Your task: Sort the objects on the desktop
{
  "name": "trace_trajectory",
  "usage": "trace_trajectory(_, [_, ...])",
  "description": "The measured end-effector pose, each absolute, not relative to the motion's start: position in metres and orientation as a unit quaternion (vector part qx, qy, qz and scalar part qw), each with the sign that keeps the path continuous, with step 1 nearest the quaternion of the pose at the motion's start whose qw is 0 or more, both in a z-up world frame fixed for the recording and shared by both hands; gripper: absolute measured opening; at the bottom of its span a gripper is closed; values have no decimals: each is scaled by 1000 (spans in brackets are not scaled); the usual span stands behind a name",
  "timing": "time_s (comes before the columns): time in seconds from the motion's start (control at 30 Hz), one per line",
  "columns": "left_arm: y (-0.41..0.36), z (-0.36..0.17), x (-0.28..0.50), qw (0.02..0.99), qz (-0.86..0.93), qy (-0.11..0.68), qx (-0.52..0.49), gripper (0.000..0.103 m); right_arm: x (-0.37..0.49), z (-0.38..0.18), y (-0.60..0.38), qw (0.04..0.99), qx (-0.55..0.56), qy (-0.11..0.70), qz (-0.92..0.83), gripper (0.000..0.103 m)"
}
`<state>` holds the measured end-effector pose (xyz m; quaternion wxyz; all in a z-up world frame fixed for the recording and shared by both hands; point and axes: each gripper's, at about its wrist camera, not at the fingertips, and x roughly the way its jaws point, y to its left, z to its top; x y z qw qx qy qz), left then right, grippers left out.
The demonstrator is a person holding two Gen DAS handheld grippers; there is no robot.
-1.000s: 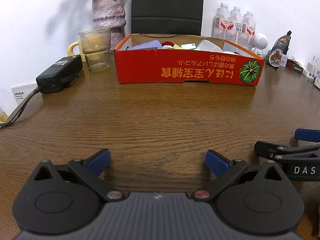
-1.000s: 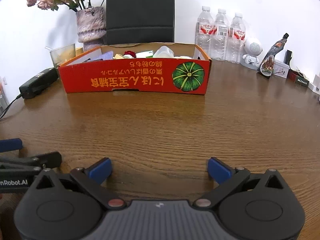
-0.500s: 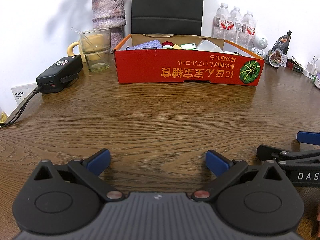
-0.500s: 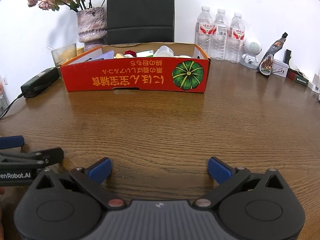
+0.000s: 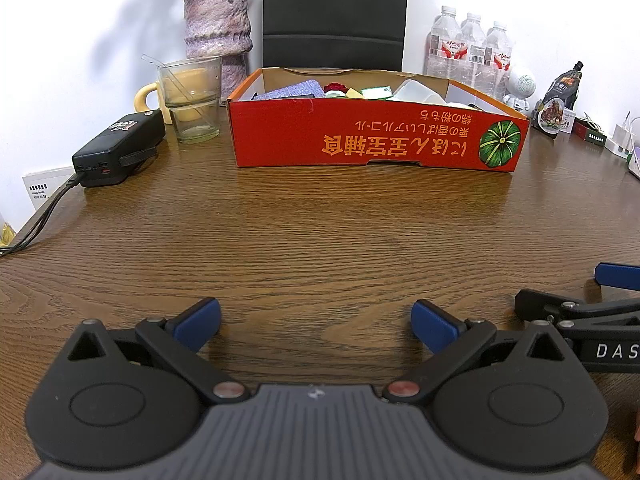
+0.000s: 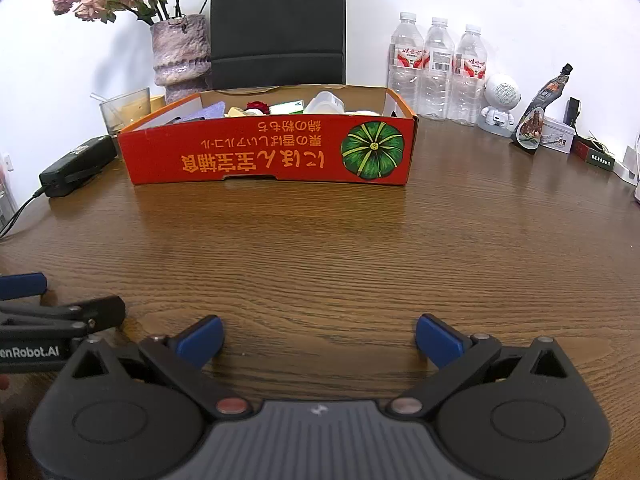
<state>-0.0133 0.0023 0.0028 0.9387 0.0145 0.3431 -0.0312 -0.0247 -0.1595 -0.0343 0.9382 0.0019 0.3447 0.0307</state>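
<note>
A red cardboard box (image 5: 376, 140) with a green pumpkin print stands at the far middle of the wooden table (image 5: 320, 240); it also shows in the right wrist view (image 6: 272, 152). Inside lie a blue-grey cloth item (image 5: 292, 90), a red rose-like piece (image 5: 336, 87), a green-white packet (image 5: 376, 91) and a clear plastic container (image 5: 416, 90). My left gripper (image 5: 316, 320) is open and empty, low over the near table. My right gripper (image 6: 318, 336) is open and empty beside it, on its right.
A black power bank (image 5: 120, 148) with cables, a glass cup (image 5: 192, 100), a yellow mug and a flower vase (image 5: 218, 28) stand at the left. Three water bottles (image 6: 436, 68), a small white robot figure (image 6: 500, 104) and a sauce pouch (image 6: 540, 116) stand at the right. A black chair back (image 6: 276, 24) is behind the box.
Both grippers have drifted slightly; the box sits a little lower in the views. Each gripper's neighbour shifted slightly in view. Nothing was grasped or released.
</note>
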Motion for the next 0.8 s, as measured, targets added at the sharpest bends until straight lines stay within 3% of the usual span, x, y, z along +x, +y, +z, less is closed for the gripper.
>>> trace_trajectory(0.8, [-2,2,-19,938,-35,343,17,103,-37,-34,-158,938,2,345,25,103])
